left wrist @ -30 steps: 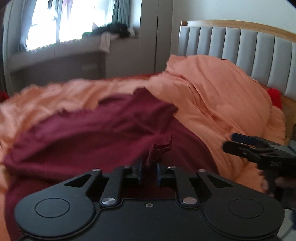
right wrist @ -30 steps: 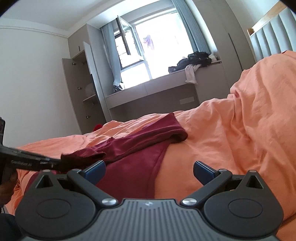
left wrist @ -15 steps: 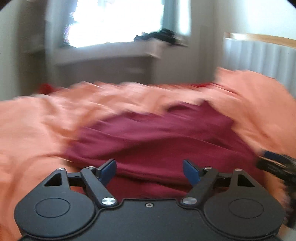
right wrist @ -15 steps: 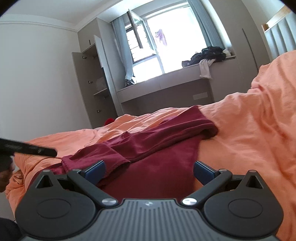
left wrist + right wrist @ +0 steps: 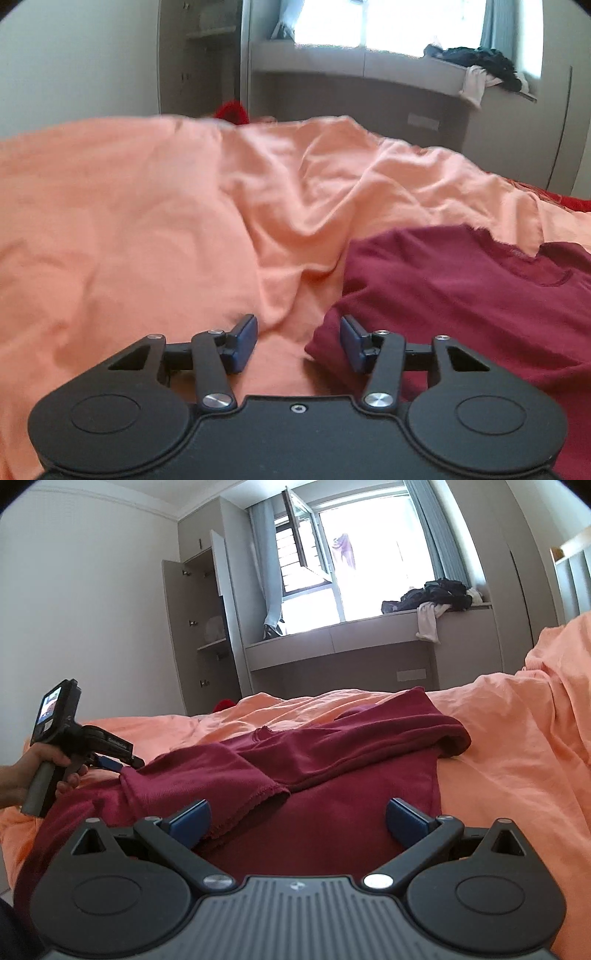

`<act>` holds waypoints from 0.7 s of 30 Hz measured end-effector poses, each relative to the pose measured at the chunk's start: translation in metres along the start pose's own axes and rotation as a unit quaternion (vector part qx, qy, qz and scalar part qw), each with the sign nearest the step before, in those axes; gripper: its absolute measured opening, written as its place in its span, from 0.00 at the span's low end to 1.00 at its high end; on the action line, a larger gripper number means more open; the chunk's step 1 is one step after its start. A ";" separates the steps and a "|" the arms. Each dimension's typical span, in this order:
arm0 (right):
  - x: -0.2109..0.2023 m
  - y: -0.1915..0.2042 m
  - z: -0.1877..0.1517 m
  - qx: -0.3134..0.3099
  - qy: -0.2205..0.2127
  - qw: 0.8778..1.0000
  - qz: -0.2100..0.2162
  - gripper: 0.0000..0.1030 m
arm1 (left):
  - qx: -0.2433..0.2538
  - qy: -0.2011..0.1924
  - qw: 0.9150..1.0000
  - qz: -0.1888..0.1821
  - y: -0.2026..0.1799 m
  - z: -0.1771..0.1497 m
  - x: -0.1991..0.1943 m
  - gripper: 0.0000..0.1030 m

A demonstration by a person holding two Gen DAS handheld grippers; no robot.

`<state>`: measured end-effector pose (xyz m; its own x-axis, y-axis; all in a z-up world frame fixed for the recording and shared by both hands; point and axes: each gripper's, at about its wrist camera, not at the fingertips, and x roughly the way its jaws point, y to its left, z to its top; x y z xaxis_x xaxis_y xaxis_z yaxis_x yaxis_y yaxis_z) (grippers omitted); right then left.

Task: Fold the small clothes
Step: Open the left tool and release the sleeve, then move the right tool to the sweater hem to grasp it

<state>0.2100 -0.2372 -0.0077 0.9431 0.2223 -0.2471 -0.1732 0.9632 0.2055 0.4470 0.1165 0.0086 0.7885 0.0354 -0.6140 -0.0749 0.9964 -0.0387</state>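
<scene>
Dark red garment (image 5: 332, 775) lies spread on the bed, over an orange bedspread (image 5: 147, 221). One sleeve is laid across the body, its hemmed cuff (image 5: 258, 797) near the right gripper (image 5: 297, 821). Neckline seam visible in the left wrist view, toward the right edge.

Handling, as a judgement: thin knit, light, limp. It will sag and drag rather than hold a shape, and a single layer may peel off the one beneath. It should not slip on the pads, but it may cling to the bedspread and pull it up. The best holds look like hems and corners: the cuff, the near left corner, the bottom edge. A pinch in mid-panel would likely bunch it.

Left gripper (image 5: 298, 341): jaws part open and have just been closing, nothing pressed between them. It sits low at the garment's left corner (image 5: 325, 339); the right pad is against or just beside the fold, the left pad over bare bedspread. The left hand (image 5: 40, 771) on its handle shows in the right wrist view.

Right gripper: jaws wide apart and empty, above the garment's body, with the cuff edge just beside its left pad.

Edges and room: the bedspread is soft and lumpy, no firm backing for a crease. Broad open bedspread lies left of the garment; a raised mound of bedding stands to the right. The windowsill with its clothes pile (image 5: 436, 598) and the open wardrobe (image 5: 199, 635) stand well apart.
</scene>
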 end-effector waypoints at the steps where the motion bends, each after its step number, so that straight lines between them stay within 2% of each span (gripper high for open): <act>1: 0.000 0.000 -0.001 -0.002 0.001 1.000 -0.001 1.00 | 0.007 -0.001 1.000 0.003 0.000 -0.003 0.002 0.52; 6: -0.001 0.000 -0.003 -0.009 0.003 1.000 -0.003 1.00 | 0.094 0.001 0.994 0.054 -0.019 -0.022 0.008 0.50; 11: -0.007 -0.001 -0.004 -0.017 0.007 1.000 -0.004 1.00 | 0.099 0.003 0.992 0.077 -0.021 -0.023 0.008 0.49; 14: -0.012 -0.001 -0.006 -0.027 0.008 1.000 -0.006 1.00 | 0.102 -0.018 0.991 0.079 -0.022 -0.025 -0.004 0.50; 17: -0.020 -0.002 -0.006 -0.039 0.012 0.999 -0.002 1.00 | 0.094 -0.044 0.992 0.075 -0.021 -0.031 -0.029 0.66; 19: -0.027 -0.004 -0.006 -0.048 0.016 0.999 -0.001 1.00 | 0.091 -0.058 0.992 0.070 -0.022 -0.036 -0.049 0.82; 21: -0.035 -0.006 -0.007 -0.054 0.021 0.998 -0.003 1.00 | 0.091 -0.065 0.991 0.067 -0.025 -0.043 -0.069 0.85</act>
<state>0.1759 -0.2500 -0.0067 0.9316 0.2205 -0.2889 -0.1994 0.9747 0.1011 0.3679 0.0856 0.0183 0.8523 0.1662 -0.4960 -0.0819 0.9789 0.1872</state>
